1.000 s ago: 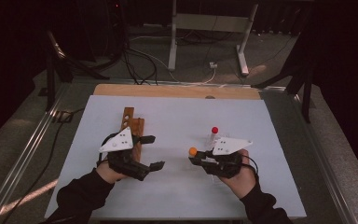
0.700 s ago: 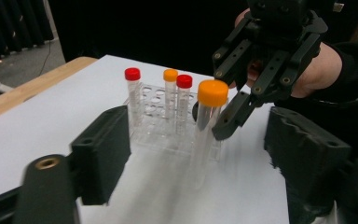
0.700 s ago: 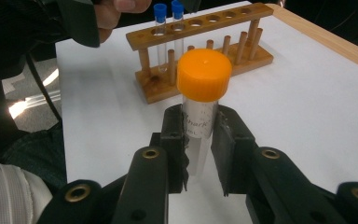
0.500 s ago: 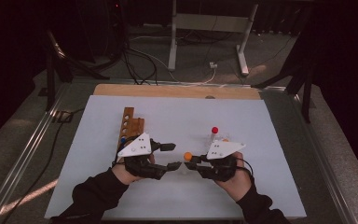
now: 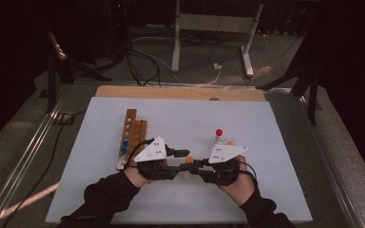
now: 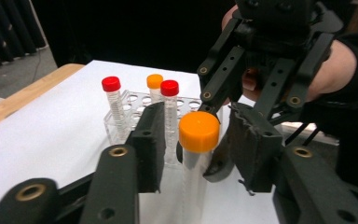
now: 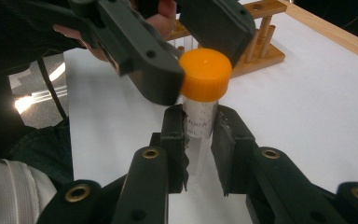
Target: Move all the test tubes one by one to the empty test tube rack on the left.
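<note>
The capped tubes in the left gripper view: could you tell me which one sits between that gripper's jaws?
The orange-capped tube nearest the camera, held up by the right gripper. The two red-capped tubes and another orange-capped one stand behind it in the clear rack.

1. Tube (image 7: 199,122): clear smooth plastic; cap (image 7: 204,74) matt orange plastic.
2. Hand-held gripper (image 7: 198,156): matt black plastic, brass-coloured metal rivets.
3. Rack (image 5: 132,137): bare light wood.
4. Worktop (image 5: 266,123): smooth matt white sheet, wooden edge.
</note>
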### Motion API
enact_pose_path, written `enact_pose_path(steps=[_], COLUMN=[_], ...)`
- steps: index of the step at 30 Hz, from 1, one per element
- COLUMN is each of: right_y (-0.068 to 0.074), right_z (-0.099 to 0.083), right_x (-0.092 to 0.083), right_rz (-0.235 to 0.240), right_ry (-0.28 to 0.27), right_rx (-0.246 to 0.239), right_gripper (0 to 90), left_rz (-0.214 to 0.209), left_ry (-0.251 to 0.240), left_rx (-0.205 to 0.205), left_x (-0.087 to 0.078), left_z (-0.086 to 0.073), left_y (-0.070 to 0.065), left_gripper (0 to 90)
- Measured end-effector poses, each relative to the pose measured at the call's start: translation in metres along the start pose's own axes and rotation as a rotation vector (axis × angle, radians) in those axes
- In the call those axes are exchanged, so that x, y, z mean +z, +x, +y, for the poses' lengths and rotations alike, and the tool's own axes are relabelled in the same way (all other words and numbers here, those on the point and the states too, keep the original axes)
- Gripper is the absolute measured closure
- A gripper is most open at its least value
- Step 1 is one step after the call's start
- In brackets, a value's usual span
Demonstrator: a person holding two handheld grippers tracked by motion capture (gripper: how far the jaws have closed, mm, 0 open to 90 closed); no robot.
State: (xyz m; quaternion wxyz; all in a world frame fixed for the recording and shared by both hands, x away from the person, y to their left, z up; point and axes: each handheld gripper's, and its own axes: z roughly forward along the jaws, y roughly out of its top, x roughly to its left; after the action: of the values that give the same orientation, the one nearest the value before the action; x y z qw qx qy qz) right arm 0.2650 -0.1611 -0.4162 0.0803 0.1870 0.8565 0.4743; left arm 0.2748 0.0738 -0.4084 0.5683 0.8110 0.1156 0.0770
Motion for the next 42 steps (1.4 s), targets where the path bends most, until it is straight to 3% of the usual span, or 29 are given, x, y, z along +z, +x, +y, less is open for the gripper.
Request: enact_pose_path(steps=[6, 13, 16, 19, 21, 23, 26, 31, 33, 36, 42], right_y=[0.0, 0.0, -0.001, -0.002, -0.003, -0.005, -0.005, -0.003, -0.003, -0.003, -0.003], right_z=[0.0, 0.001, 0.001, 0.001, 0.001, 0.002, 0.002, 0.004, 0.005, 0.005, 0.004], right_x=[0.0, -0.001, -0.005, -0.01, -0.014, -0.017, -0.019, -0.021, -0.022, -0.023, -0.025], right_rz=[0.002, 0.006, 0.003, -0.001, -0.016, -0.018, -0.05, -0.093, -0.1, -0.096, -0.098], right_ry=[-0.003, -0.022, -0.046, -0.11, -0.136, -0.134, -0.137, -0.159, -0.161, -0.157, -0.175], right_rx=[0.001, 0.01, 0.024, 0.035, 0.053, 0.073, 0.107, 0.11, 0.123, 0.104, 0.104], right_gripper=[74.6, 72.7, 61.0, 47.6, 47.3, 46.3, 32.0, 17.2, 13.5, 1.6, 0.0], left_rz=[-0.005, -0.002, 0.004, 0.039, 0.048, 0.068, 0.093, 0.145, 0.158, 0.183, 0.243], left_ry=[-0.017, -0.023, -0.039, -0.045, -0.049, -0.05, -0.063, -0.074, -0.081, -0.085, -0.098], left_rx=[0.009, 0.019, -0.001, -0.003, -0.006, -0.005, -0.014, -0.018, -0.024, -0.029, -0.038], left_x=[0.001, -0.002, -0.009, -0.018, -0.024, -0.03, -0.04, -0.056, -0.062, -0.068, -0.081], left_z=[0.0, 0.003, 0.006, 0.009, 0.011, 0.013, 0.016, 0.021, 0.022, 0.024, 0.024], left_y=[0.001, 0.001, 0.006, 0.013, 0.016, 0.019, 0.026, 0.038, 0.043, 0.049, 0.061], left_gripper=[70.6, 71.6, 71.6, 71.7, 71.7, 71.7, 71.7, 71.7, 71.7, 71.7, 71.8])
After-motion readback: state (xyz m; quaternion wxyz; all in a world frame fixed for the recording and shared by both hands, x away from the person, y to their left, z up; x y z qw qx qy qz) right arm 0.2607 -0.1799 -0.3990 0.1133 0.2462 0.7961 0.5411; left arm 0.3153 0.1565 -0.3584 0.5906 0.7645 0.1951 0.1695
